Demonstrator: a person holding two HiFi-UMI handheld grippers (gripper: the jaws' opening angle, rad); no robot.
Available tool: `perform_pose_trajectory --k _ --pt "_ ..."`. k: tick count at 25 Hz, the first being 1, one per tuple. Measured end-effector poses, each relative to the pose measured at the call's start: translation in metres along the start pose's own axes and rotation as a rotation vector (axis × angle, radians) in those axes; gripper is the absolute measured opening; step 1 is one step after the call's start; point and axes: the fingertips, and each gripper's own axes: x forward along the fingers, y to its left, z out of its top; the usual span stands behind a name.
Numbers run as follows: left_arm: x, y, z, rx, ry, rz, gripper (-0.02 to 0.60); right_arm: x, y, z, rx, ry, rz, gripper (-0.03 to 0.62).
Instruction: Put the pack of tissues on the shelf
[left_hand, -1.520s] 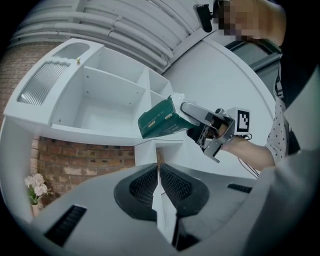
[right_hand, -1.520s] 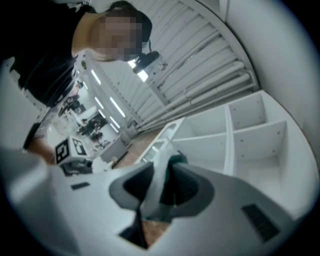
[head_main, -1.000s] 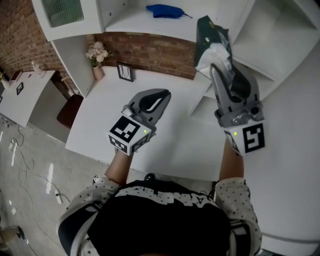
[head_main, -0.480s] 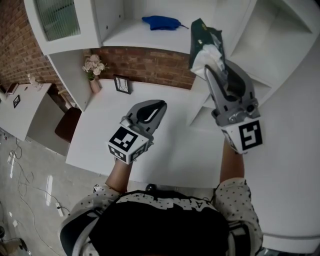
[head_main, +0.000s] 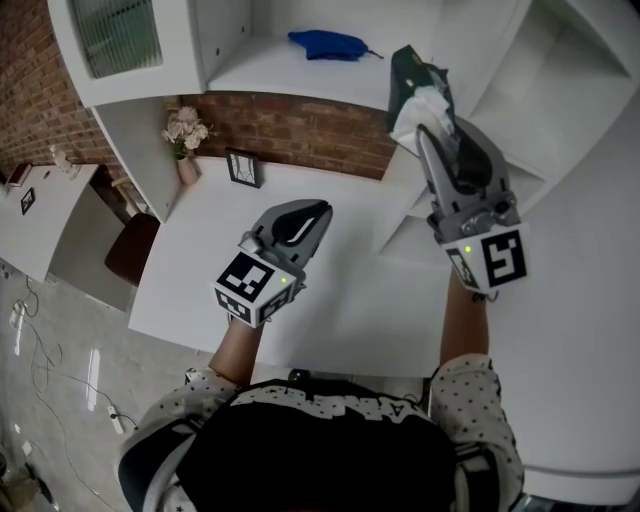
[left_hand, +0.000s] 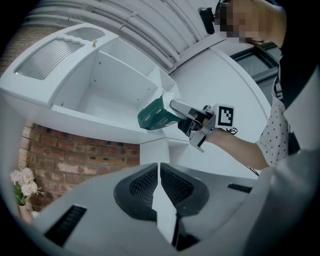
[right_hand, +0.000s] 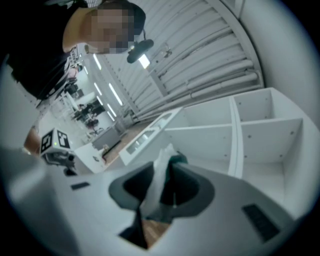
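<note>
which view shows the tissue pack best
The left gripper view: the tissue pack shows side-on and nearly whole, clamped by the right gripper. The head view shows only its upper end; the right gripper view, a blurred sliver between the tongs.

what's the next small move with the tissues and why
Probably ease the right hand-held gripper forward so the pack of tissues it grips comes over the shelf board; the pack hangs in air at the shelf's front edge, not yet resting there.

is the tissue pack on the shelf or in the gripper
In the gripper: the right gripper's jaws are shut on the tissue pack, held at the shelf front. Whether it touches the board, cannot tell.
</note>
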Motion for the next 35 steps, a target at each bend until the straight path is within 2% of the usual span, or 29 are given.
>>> perform_pose_trajectory --k 12,18,31,35 --pt "0.011 0.007 -0.007 -0.023 0.011 -0.019 0.037 0.007 -0.022 -0.022 0.058 0.064 -0.044 0.126" --pt "0.01 0.013 -0.007 -0.026 0.007 -0.009 0.037 0.017 -0.026 -0.031 0.031 0.112 -0.064 0.129" --pt "0.009 0.019 -0.007 -0.029 0.003 -0.006 0.037 0.036 -0.038 -0.052 0.066 0.209 -0.112 0.13" --pt "0.009 0.018 -0.007 -0.026 0.003 -0.009 0.037 0.041 -0.039 -0.056 0.031 0.239 -0.117 0.13"
